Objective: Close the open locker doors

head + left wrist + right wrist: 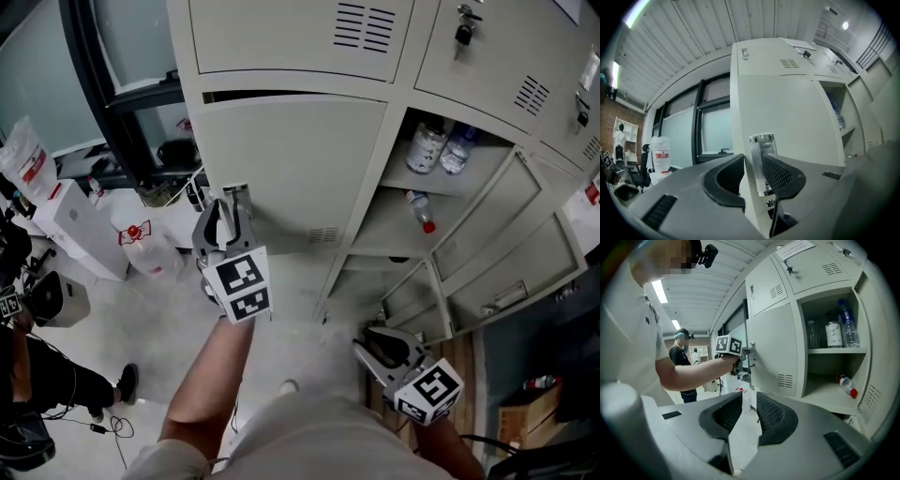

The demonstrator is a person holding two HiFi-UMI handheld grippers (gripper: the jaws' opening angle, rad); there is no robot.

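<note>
A beige locker door [291,159] in the middle row stands swung out from the lockers. My left gripper [234,202] is shut on its free edge, with the metal latch plate [761,154] caught between the pads. In the left gripper view the door [787,112] fills the middle. To its right an open compartment [389,230] holds clear bottles [441,145] and a red-capped bottle [419,208] lying down. More doors [511,267] hang open to the right and below. My right gripper [370,339] hovers low near the bottom doors, open and empty [749,404].
White boxes [75,230] and a plastic jug [145,244] sit on the floor to the left. A person [37,375] stands at the far left among cables. A cardboard box [530,417] lies at the lower right. Dark window frames [122,84] run behind the lockers.
</note>
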